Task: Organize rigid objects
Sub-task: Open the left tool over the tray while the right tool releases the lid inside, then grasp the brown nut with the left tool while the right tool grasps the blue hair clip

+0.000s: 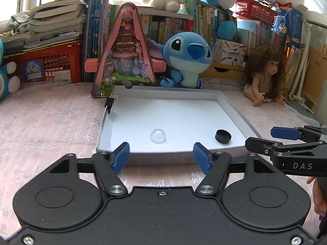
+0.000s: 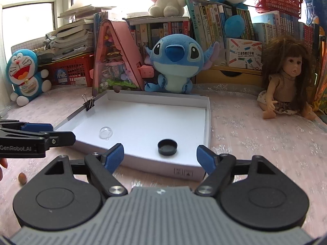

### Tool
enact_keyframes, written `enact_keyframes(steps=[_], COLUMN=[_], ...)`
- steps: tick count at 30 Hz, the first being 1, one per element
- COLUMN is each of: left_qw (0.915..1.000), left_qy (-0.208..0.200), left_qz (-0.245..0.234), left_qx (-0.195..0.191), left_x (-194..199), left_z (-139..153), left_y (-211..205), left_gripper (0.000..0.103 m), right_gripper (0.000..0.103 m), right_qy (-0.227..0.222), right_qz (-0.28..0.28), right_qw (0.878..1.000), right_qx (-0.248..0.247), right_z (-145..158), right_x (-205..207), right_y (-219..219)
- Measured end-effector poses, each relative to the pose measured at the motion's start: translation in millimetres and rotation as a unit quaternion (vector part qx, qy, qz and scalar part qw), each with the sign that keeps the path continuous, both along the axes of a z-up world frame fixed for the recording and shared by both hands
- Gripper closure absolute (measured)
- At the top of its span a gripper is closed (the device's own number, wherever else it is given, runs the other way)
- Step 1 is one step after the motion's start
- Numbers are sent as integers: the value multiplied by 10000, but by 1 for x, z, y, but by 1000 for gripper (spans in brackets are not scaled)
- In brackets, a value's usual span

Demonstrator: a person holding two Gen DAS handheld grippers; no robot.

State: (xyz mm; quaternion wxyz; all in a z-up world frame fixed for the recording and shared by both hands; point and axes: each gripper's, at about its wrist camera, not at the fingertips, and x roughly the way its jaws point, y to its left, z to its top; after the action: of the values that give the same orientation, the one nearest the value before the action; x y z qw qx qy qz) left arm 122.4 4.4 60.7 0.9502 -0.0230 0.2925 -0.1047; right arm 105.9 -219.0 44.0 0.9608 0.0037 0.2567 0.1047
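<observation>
**Both grippers empty, short of the tray's near wall**

The left gripper [image 1: 161, 155] has its fingers spread apart with nothing between them. The clear dome [image 1: 158, 136] lies in the white tray [image 1: 235, 110], beyond the fingertips and between their lines. The right gripper [image 2: 160, 156] is likewise spread and empty; the black cap [image 2: 167, 147] lies open side up in the tray, just past its fingertips and near the front wall.

Tray contents: the clear dome at centre-left, the black cap at front-right. A black binder clip [image 1: 110, 103] is clamped on the left wall, near the back corner.

Surroundings: a blue plush [image 1: 188, 59] and a pink triangular toy house [image 1: 124, 51] stand directly behind the tray; a doll [image 2: 286, 77] sits to the right. A small brown nut [image 2: 22, 178] lies on the tablecloth outside the tray, left of the right gripper.
</observation>
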Motion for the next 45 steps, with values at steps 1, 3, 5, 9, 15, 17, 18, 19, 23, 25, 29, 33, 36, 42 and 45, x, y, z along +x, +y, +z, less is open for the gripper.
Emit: enact_keyframes(steps=[1, 3, 5, 9, 15, 17, 18, 19, 23, 25, 29, 33, 36, 42, 45], left_qw=[10000, 9998, 9997, 9996, 9996, 9995, 9994, 9992, 9982, 9977, 9972, 9964, 9965, 9962, 9961], left_qy=[-53, -156, -187, -189, -160, -148, -154, -170, -328, -371, -329, -320, -254, -133, -48], left_qz=[-1, -26, -74, -124, -103, -81, -69, -52, 101, 183, 311, 377, 410, 409, 390], left_qx=[18, 75, 126, 153, 227, 262, 298, 345, 497, 535, 601, 692, 684, 753, 789], left_x=[-7, -19, -29, -48, -69, -75, -78, -82, -94, -98, -103, -105, -104, -101, -99], left_z=[0, -2, -3, -10, -22, -25, -27, -28, -32, -33, -38, -43, -46, -52, -56], left_y=[1, 2, 3, 8, 20, 25, 28, 31, 41, 47, 56, 62, 66, 67, 65], left_gripper=[28, 25, 24, 24, 23, 22, 22, 22, 19, 19, 19, 27, 36, 53, 58], right_gripper=[17, 17, 17, 17, 17, 17, 17, 17, 17, 17, 17, 17, 17, 17, 17], right_qy=[-3, -10, -18, -53, -188, -288, -320, -348, -382, -390, -457, -457, -479, -423, -362], right_qz=[1, -10, -25, -97, -151, -103, -111, -136, -283, -378, -575, -582, -499, -335, -318], right_qw=[10000, 10000, 10000, 9999, 9997, 9994, 9992, 9990, 9982, 9975, 9947, 9946, 9940, 9932, 9924], right_qx=[31, 79, 92, 54, -81, -138, -193, -251, -364, -442, -724, -724, -846, -1036, -1131], right_z=[-1, -5, -9, -18, -28, -31, -32, -33, -39, -42, -51, -54, -56, -61, -65], right_x=[-5, -13, -22, -38, -64, -73, -77, -82, -95, -101, -111, -120, -125, -123, -119], right_y=[-1, -4, -6, -10, -15, -16, -16, -16, -22, -24, -27, -29, -25, -13, -6])
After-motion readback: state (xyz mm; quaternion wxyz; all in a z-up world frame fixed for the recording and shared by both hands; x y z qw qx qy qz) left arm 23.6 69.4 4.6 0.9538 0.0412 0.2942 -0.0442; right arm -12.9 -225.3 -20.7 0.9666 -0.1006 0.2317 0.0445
